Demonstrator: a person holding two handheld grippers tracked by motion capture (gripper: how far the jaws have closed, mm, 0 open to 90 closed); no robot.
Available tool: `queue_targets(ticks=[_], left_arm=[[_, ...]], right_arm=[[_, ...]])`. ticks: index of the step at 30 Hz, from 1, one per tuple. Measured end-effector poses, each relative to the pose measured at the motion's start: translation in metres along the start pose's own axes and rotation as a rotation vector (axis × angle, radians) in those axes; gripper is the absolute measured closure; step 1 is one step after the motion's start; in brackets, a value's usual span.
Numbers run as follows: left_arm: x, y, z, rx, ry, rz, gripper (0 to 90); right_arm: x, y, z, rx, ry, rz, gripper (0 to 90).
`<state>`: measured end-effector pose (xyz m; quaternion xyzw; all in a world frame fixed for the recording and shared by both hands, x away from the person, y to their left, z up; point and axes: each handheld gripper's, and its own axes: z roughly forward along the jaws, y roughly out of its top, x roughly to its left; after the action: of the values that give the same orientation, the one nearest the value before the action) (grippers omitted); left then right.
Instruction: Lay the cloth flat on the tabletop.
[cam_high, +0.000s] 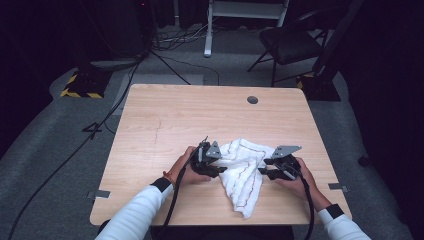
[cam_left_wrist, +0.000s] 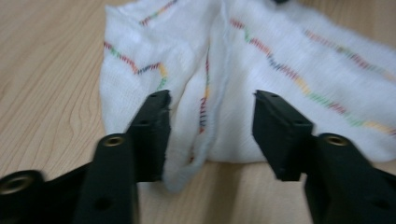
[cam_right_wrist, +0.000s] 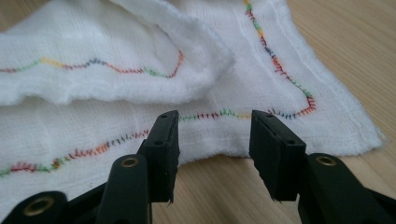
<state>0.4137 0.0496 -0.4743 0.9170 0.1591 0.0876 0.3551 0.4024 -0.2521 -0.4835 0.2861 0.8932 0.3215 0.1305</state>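
Here we are at the wooden table (cam_high: 165, 125), and a white cloth (cam_high: 243, 172) with wavy coloured stitching lies crumpled between the two tongs, near the person's edge. The left tongs (cam_high: 223, 168) sit right at the cloth's left side, low and level, and the right tongs (cam_high: 261, 171) mirror them at the right side. It looks like a setup for taking the cloth from both ends at once, probably to spread or fold it.

From the left gripper view, the left tongs (cam_left_wrist: 212, 109) stand apart with a raised fold of the cloth (cam_left_wrist: 280, 56) running up between them. The left-hand pad seems to brush that fold, but nothing is pinched, so I call them released. That fold is the natural thing to nip: it stands proud of the table.

From the right gripper view, the right tongs (cam_right_wrist: 215, 126) are likewise released, straddling the hemmed edge of the cloth (cam_right_wrist: 93, 79) just ahead of the tips, with a loose flap curled over farther back. Coming in flat along the table makes sense, since the edge lies thin against the wood.
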Motion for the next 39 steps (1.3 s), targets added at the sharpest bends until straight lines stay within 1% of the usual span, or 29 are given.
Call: queue_targets(ticks=[1, 2, 4, 5, 6, 7, 9, 10, 11, 13, 14, 15, 17, 18, 19, 21, 23, 25, 27, 28, 29, 30, 31, 33, 34, 35, 36, 37, 39], left_arm=[[0.002, 0.000, 0.001, 0.012, 0.008, 0.009, 63.3], [0.005, -0.001, 0.002, 0.019, 0.019, 0.017, 68.3], [0.010, -0.003, 0.000, 0.007, 0.010, 0.015, 78.4], [0.010, -0.003, 0.000, 0.007, 0.010, 0.015, 80.8], [0.011, -0.003, -0.002, 0.015, 0.014, 0.023, 80.8], [0.015, -0.005, -0.004, 0.015, 0.025, 0.023, 83.1], [0.019, -0.007, -0.007, 0.004, 0.027, 0.010, 84.0], [0.021, -0.009, -0.009, 0.008, 0.034, 0.012, 84.1], [0.021, -0.009, -0.009, 0.008, 0.034, 0.012, 84.1], [0.025, -0.012, -0.011, 0.011, 0.046, 0.000, 84.2], [0.028, -0.015, -0.013, 0.015, 0.058, 0.005, 84.3], [0.028, -0.015, -0.013, 0.015, 0.058, 0.005, 84.3], [0.032, -0.019, -0.015, 0.016, 0.063, -0.012, 84.2], [0.033, -0.021, -0.017, 0.019, 0.070, -0.017, 84.2], [0.036, -0.025, -0.020, 0.020, 0.079, -0.022, 84.2], [0.038, -0.026, -0.021, 0.021, 0.083, -0.028, 84.2], [0.041, -0.030, -0.022, 0.021, 0.090, -0.046, 83.9], [0.042, -0.032, -0.022, 0.018, 0.090, -0.058, 81.5], [0.041, -0.031, -0.022, 0.014, 0.078, -0.048, 77.9], [0.039, -0.029, -0.022, 0.008, 0.084, -0.048, 74.1], [0.037, -0.023, -0.022, -0.012, 0.075, -0.060, 61.7], [0.037, -0.023, -0.022, -0.012, 0.075, -0.060, 57.9], [0.036, -0.018, -0.021, -0.018, 0.059, -0.069, 57.9], [0.034, -0.008, -0.019, -0.040, 0.066, -0.082, 45.3], [0.033, -0.003, -0.018, -0.047, 0.061, -0.075, 41.6], [0.032, 0.008, -0.013, -0.056, 0.054, -0.057, 38.0], [0.032, 0.008, -0.013, -0.056, 0.054, -0.057, 35.5], [0.031, 0.017, -0.007, -0.072, 0.044, -0.053, 34.5], [0.031, 0.021, -0.003, -0.068, 0.041, -0.052, 34.2]], right_arm=[[-0.001, -0.001, 0.002, 0.010, -0.006, 0.004, 53.6], [-0.002, -0.001, 0.002, 0.005, -0.001, 0.017, 53.9], [-0.005, -0.001, 0.002, 0.014, -0.025, 0.025, 54.9], [-0.005, -0.001, 0.002, 0.014, -0.025, 0.025, 54.9], [-0.007, 0.000, 0.002, 0.017, -0.038, 0.029, 54.9], [-0.011, 0.000, 0.002, 0.023, -0.068, 0.038, 54.8], [-0.016, 0.001, 0.002, 0.029, -0.101, 0.046, 54.0], [-0.018, 0.003, 0.003, 0.036, -0.111, 0.052, 53.7], [-0.018, 0.003, 0.003, 0.036, -0.111, 0.052, 53.7], [-0.023, 0.006, 0.006, 0.045, -0.136, 0.062, 53.5], [-0.028, 0.010, 0.008, 0.059, -0.148, 0.058, 52.7], [-0.028, 0.010, 0.008, 0.059, -0.148, 0.058, 52.7], [-0.034, 0.014, 0.012, 0.064, -0.164, 0.062, 52.1], [-0.038, 0.016, 0.014, 0.060, -0.171, 0.059, 52.0], [-0.044, 0.019, 0.017, 0.055, -0.177, 0.078, 51.0], [-0.047, 0.020, 0.018, 0.056, -0.179, 0.082, 50.5], [-0.051, 0.021, 0.021, 0.039, -0.192, 0.082, 50.3], [-0.053, 0.020, 0.022, 0.028, -0.191, 0.088, 50.3], [-0.053, 0.019, 0.021, 0.022, -0.191, 0.081, 49.7], [-0.053, 0.018, 0.021, 0.021, -0.185, 0.096, 48.7], [-0.055, 0.017, 0.018, 0.014, -0.181, 0.102, 48.2], [-0.055, 0.017, 0.018, 0.014, -0.181, 0.102, 48.2], [-0.055, 0.017, 0.016, -0.001, -0.174, 0.104, 48.3], [-0.056, 0.016, 0.011, -0.029, -0.163, 0.116, 48.4], [-0.056, 0.016, 0.009, -0.044, -0.152, 0.118, 48.4], [-0.054, 0.016, 0.006, -0.053, -0.142, 0.109, 48.6], [-0.053, 0.017, 0.006, -0.056, -0.141, 0.108, 48.6], [-0.052, 0.017, 0.005, -0.059, -0.137, 0.106, 48.8], [-0.051, 0.017, 0.006, -0.062, -0.131, 0.101, 48.9]])
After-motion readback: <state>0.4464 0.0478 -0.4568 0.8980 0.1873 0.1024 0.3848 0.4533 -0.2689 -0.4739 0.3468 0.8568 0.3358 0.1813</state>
